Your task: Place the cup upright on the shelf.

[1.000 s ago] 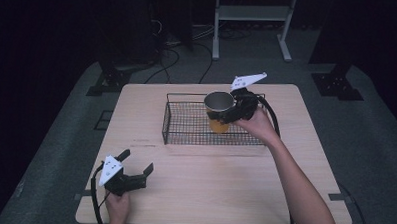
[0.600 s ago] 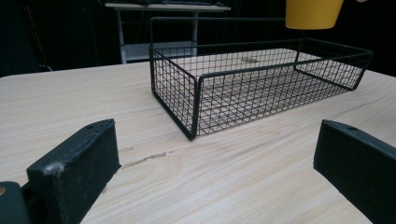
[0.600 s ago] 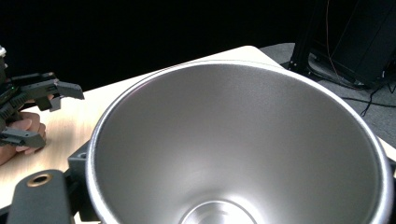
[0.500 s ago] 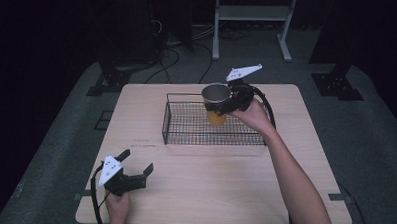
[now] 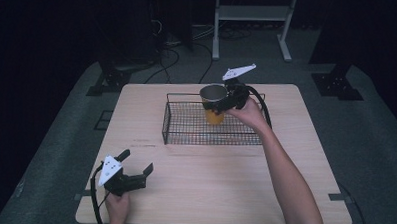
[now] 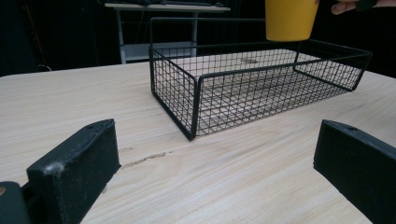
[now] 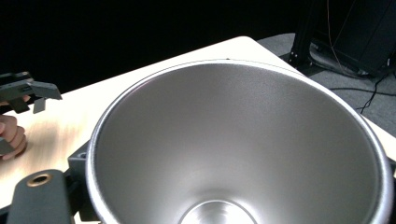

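A yellow cup [image 5: 214,115] with a bare metal inside [image 7: 233,149] hangs over the far part of the black wire basket [image 5: 185,140]. My right gripper [image 5: 223,104] is shut on its rim. In the left gripper view the cup [image 6: 289,18] has its bottom about level with the top edge of the basket [image 6: 196,93], which holds nothing. My left gripper [image 5: 137,161] rests low over the table's near left corner, open, with bare wood between its jaws [image 6: 217,140].
The wooden table [image 5: 283,195] has free surface in front of and beside the basket. A white metal stand [image 5: 250,13] and cables lie on the dark floor beyond the far edge. The left gripper [image 7: 28,91] and its hand show far off in the right gripper view.
The right gripper has raised the cup out of the basket and carried it slightly left and toward the far side. The left gripper has stayed put.
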